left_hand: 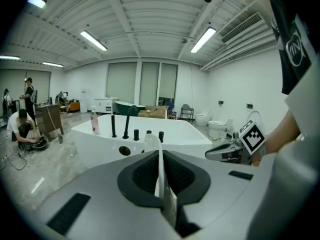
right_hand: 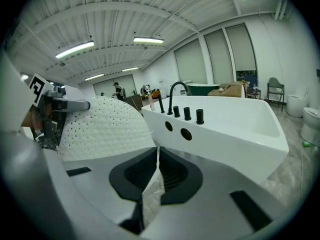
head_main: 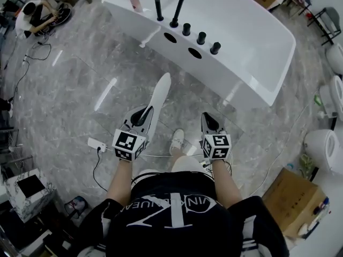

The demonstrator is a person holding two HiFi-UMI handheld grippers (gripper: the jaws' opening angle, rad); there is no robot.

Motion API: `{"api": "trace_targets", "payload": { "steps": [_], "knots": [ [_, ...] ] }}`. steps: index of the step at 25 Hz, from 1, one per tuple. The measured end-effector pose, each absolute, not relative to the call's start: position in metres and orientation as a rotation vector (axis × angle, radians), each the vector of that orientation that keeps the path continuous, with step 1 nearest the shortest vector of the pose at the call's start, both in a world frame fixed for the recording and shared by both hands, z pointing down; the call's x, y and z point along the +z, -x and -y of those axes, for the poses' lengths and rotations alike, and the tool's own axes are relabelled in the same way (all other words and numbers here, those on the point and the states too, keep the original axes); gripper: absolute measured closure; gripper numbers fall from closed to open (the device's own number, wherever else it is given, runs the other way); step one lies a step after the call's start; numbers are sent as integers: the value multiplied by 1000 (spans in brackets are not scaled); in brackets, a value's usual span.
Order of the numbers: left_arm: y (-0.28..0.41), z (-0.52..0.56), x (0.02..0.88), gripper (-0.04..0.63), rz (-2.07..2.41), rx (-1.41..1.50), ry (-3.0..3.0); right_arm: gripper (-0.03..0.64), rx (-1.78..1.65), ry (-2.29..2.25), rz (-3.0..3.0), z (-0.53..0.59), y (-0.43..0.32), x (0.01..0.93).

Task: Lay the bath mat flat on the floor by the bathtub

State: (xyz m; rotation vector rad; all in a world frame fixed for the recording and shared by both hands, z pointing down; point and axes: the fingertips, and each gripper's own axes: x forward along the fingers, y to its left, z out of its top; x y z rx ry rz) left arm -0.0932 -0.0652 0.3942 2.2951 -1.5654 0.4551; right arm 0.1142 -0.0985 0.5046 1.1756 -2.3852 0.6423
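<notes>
White perforated bath mat [head_main: 159, 98] held up off the grey marble floor [head_main: 80, 90], turned edge-on under the head camera, in front of the bathtub [head_main: 252, 52] and near its side. Gripped at the near end by the left tool [head_main: 143, 115], jaws closed tight on the thin edge. Broad curved face of the mat towards the right tool [head_main: 209, 121], just beside it, jaws pressed together with nothing between them. Black tap [head_main: 185, 1] and knobs [head_main: 201, 37] on the tub's rim beyond. Cardboard box [head_main: 292, 199] at lower right
</notes>
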Motion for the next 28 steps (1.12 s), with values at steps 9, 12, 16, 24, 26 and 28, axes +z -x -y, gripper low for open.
{"api": "trace_targets", "payload": {
  "steps": [9,12,16,24,26,28],
  "knots": [
    [6,120,453,575,1258,483,-2366,588,730,-1313,2293,125,-156,530],
    [-19,134,475,575,1159,488,-2391,587,749,-1353,2266,129,-163,540],
    [-37,161,506,575,1046,500,-2441,586,775,-1407,2228,133,-165,560],
    [-9,223,636,575,907,512,-2372,588,793,-1562,2140,155,-138,628],
    [5,235,679,575,877,558,-2370,588,821,-1626,2119,162,-126,651],
    [28,253,722,575,863,637,-2394,588,839,-1672,2093,174,-108,681]
  ]
}}
